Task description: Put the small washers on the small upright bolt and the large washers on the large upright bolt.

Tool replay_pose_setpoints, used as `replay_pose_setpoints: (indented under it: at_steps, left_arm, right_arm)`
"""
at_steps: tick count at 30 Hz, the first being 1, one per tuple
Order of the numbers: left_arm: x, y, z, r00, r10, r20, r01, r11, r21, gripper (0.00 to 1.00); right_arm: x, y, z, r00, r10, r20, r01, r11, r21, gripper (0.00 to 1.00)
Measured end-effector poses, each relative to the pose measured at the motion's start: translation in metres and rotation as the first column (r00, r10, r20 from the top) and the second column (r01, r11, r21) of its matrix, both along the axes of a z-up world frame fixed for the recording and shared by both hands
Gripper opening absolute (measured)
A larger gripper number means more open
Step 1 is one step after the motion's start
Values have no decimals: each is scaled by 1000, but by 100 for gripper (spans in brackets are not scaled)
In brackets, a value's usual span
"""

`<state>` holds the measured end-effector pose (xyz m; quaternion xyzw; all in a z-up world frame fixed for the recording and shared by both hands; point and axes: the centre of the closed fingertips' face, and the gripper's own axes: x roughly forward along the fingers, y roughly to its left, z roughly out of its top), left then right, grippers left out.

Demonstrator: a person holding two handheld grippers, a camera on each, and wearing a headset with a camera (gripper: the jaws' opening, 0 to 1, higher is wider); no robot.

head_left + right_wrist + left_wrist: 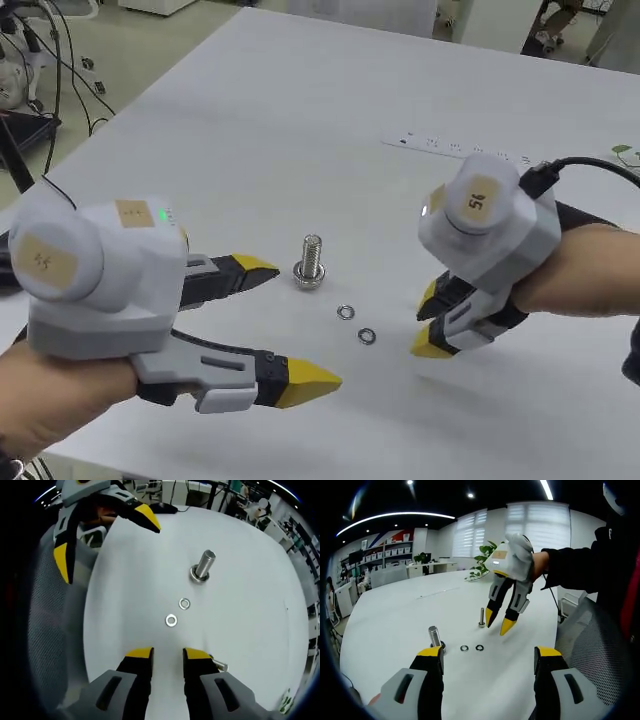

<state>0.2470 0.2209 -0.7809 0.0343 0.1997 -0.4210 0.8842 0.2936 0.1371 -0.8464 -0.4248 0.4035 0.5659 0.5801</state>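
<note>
White bench (300, 120); thin silver steel washers (346, 312) judged light, slippery; edges to be pinched; left tool (305, 324) spread; right tool (425, 322) narrowly parted.

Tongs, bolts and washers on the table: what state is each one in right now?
Left tongs: wide open, empty.
Right tongs: open with a narrower gap, empty.
Large bolt: standing upright.
Small bolt: standing upright, close to the right tongs' tips.
First washer: lying flat, loose, on neither bolt.
Second washer: lying flat, loose, beside the first.
</note>
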Motion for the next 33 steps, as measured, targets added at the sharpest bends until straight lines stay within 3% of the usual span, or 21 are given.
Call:
replay_pose_setpoints:
  at_steps: [6,15,33]
  left_arm:
    - [0,2,1,1000,5,3,-5,1000,-1,73]
    - [-1,3,2,1000,13,5,-13,1000,-1,73]
    - [0,5,1,1000,20,4,-20,1000,-5,73]
  right_arm:
    - [-4,16,-2,999,37,2,-37,999,-4,25]
    - [3,33,-13,998,64,15,-63,998,-28,24]
    - [8,33,-33,998,59,-15,-60,996,-69,23]
